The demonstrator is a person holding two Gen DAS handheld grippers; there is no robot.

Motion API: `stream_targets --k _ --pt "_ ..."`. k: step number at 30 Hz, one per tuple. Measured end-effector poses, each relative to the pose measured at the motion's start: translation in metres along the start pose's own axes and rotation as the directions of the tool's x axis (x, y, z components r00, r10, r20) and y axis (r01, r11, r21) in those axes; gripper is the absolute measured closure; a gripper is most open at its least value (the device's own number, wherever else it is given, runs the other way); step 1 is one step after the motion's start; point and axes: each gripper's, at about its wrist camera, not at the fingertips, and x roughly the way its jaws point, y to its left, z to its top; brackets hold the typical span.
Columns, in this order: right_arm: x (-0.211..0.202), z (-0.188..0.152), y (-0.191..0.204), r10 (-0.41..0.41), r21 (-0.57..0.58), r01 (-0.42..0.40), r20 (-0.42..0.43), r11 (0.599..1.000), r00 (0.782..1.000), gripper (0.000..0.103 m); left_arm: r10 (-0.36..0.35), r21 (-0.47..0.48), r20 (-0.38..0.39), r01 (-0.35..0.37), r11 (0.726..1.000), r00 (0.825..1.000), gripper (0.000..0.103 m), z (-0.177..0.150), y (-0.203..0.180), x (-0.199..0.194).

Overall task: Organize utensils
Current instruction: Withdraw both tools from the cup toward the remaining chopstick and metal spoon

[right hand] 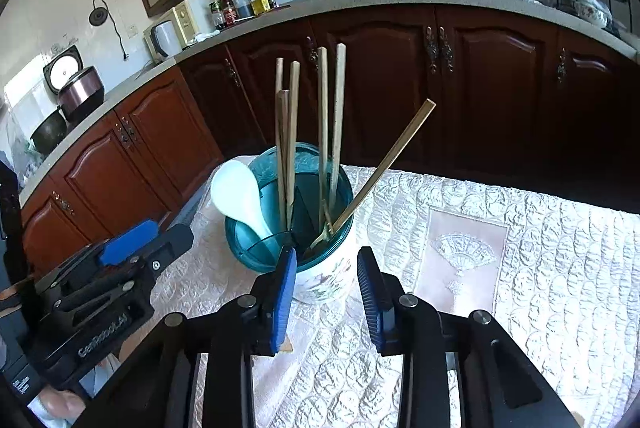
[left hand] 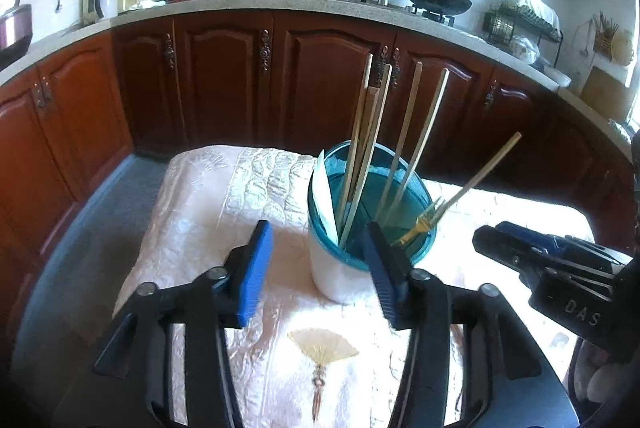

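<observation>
Teal, see-through plastic forms the rim of the utensil holder (left hand: 370,224), which sits on a white body printed with flowers and stands upright on the quilted cream tablecloth (left hand: 224,196). Inside the holder stand several wooden chopsticks (right hand: 288,148), upright or slightly tilted. A white plastic spoon (right hand: 238,194) leans at the holder's left rim, bowl up. A gold fork (left hand: 420,226) lies slanted at the right, tines down in the holder and handle reaching out past the rim.

The left gripper (left hand: 320,272) hovers just in front of the holder, tilted downward, its blue pads well apart with nothing between them; the right-hand pad overlaps the holder's rim in view. The right gripper (right hand: 326,292) hangs near the holder's front as well, angled down, its pads apart by a narrower gap and gripping nothing.
</observation>
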Motion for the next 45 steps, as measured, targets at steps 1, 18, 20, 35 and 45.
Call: stream_targets --k 1,18,20,35,45 --pt "-0.001 -0.001 0.001 0.001 -0.001 -0.001 -0.001 1.000 1.000 0.073 0.000 0.000 0.001 0.000 1.000 1.000 0.049 -0.002 0.000 -0.003" --pt "-0.031 -0.017 0.006 -0.023 0.010 0.023 0.024 1.000 0.999 0.066 0.031 0.026 -0.037 -0.030 0.999 0.999 0.046 -0.025 -0.010 -0.031" --pt "-0.033 -0.019 0.007 -0.024 0.010 0.024 0.025 1.000 0.999 0.065 0.035 0.035 -0.037 -0.034 0.999 0.999 0.046 -0.027 -0.012 -0.033" --pt "-0.048 -0.035 0.006 -0.040 0.004 0.040 0.017 0.999 0.999 0.064 0.041 0.065 -0.061 -0.037 0.997 0.997 0.046 -0.047 -0.022 -0.044" --pt "-0.057 -0.051 -0.004 -0.060 0.009 0.060 -0.002 0.998 0.998 0.064 0.033 0.105 -0.066 -0.026 0.994 0.997 0.046 -0.058 -0.035 -0.049"
